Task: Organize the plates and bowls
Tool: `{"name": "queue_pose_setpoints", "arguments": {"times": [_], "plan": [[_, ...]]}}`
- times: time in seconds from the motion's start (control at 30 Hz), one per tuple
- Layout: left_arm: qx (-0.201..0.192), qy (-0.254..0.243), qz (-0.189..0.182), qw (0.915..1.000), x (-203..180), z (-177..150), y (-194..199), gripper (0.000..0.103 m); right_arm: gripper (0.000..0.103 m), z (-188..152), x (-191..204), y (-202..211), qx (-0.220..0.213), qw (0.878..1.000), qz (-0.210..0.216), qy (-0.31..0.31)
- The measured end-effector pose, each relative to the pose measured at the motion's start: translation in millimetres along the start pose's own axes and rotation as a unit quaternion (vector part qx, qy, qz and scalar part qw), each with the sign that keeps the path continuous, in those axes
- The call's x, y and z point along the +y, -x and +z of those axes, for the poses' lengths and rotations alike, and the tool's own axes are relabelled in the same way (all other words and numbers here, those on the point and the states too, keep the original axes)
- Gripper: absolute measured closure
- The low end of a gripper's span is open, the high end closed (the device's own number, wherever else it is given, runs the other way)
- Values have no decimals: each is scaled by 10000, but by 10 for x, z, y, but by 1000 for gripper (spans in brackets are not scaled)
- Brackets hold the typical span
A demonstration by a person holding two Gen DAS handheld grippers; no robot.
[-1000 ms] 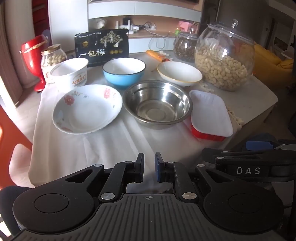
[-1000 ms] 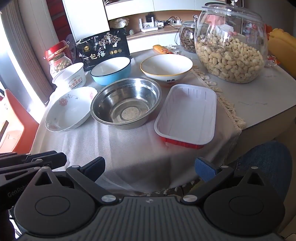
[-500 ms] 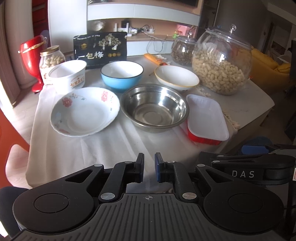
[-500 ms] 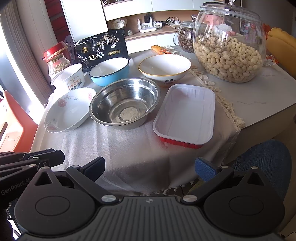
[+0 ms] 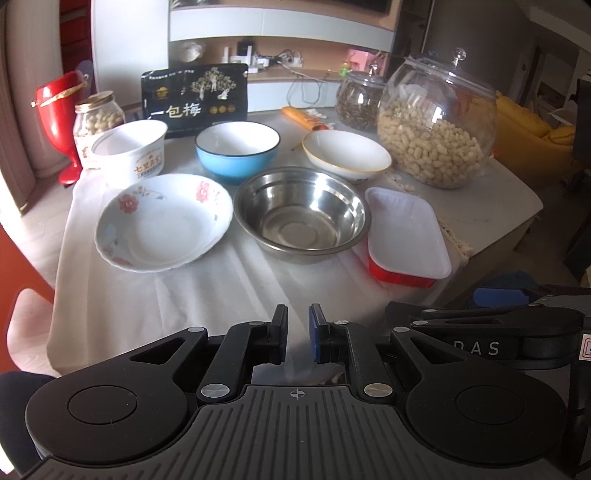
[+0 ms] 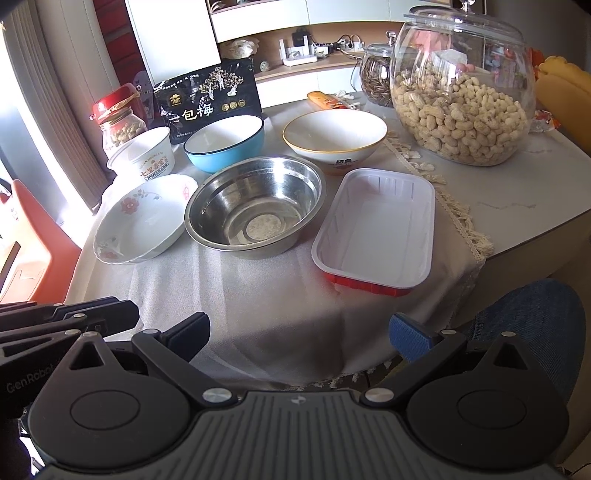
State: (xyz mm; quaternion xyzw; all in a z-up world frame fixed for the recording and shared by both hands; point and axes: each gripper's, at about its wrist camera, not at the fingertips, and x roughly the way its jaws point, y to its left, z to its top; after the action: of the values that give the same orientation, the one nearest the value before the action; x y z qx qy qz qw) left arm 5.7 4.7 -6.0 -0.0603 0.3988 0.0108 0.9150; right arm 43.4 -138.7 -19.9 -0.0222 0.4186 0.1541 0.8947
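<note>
Left tool point(image 5: 297, 332): closed, empty. Right tool point(image 6: 299, 334): spread wide, empty, probably readied for a first grasp. Ahead of both, unstacked on the cloth-covered desk point(image 6: 266, 295): round stainless-steel bowl point(image 6: 255, 205), flowered white ceramic plate point(image 6: 142, 219) left, white rectangular plastic tray with red base point(image 6: 375, 230) right.

White shelving point(image 5: 280, 26) lines the back wall, an orange chair point(image 6: 33, 236) at left (sunlit), a yellow sofa point(image 5: 524, 125) right.

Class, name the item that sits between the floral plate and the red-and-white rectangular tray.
The steel bowl sits between the floral plate and the tray, clearest in the right wrist view.
</note>
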Motion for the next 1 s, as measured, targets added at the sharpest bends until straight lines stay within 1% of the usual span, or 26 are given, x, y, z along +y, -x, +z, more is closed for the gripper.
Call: {"name": "queue_pose_setpoints", "arguments": {"times": [1.0], "plan": [[57, -23, 27, 10000, 8, -35, -37, 89, 0, 7, -13, -10, 24, 10000, 26, 1]]}}
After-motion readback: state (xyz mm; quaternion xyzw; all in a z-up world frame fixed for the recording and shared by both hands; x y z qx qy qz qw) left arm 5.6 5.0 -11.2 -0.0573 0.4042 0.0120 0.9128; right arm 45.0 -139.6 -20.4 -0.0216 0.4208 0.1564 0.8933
